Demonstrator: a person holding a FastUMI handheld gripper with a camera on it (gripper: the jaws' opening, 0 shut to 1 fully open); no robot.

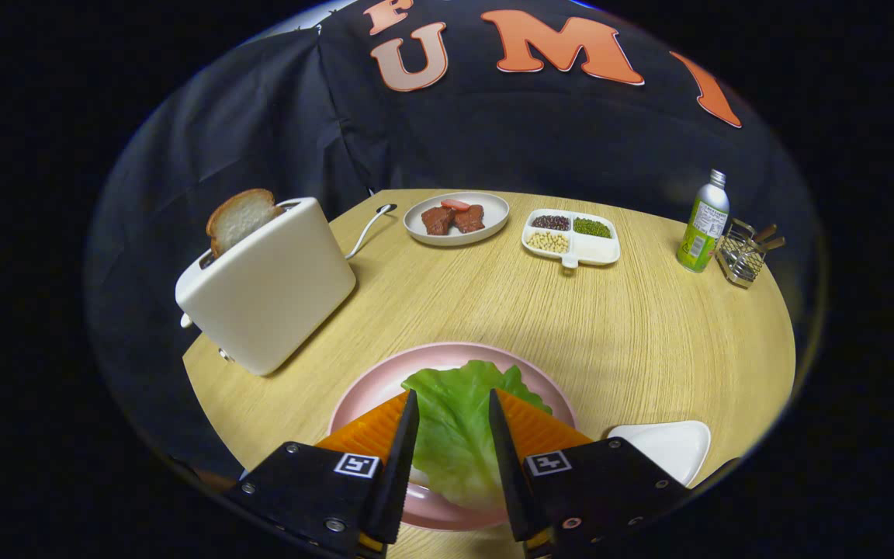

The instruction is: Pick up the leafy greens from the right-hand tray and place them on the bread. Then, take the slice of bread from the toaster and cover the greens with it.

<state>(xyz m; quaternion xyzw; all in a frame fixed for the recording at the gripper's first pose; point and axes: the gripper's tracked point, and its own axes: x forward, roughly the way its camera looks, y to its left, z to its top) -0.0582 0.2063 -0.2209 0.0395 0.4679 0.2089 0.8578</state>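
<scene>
1. The gripper (451, 404) hangs over the pink plate (369, 392) at the near edge of the round tabletop (493, 310); its fingers stand apart, one on each side of the leafy greens (455, 419); whether the pads press the leaf or have let go of it I cannot tell, since the leaf's sides run behind the fingers.
2. The greens lie between the fingers and reach just ahead of their tips, spread over the plate; the bread they are meant to sit on is hidden under leaf and fingers, so I cannot confirm it is there; judged from how the leaf lies, the first step looks at or near its end.
3. The white tray (668, 446) sits just right of the plate at the near right edge, close by, which keeps the carry short.
4. The toaster (268, 287) stands at the left edge, well apart from the fingers; the slice of bread (239, 219) stands upright and proud of the slot, likely so that two fingers can take it by its faces; that step is not yet done.
</scene>
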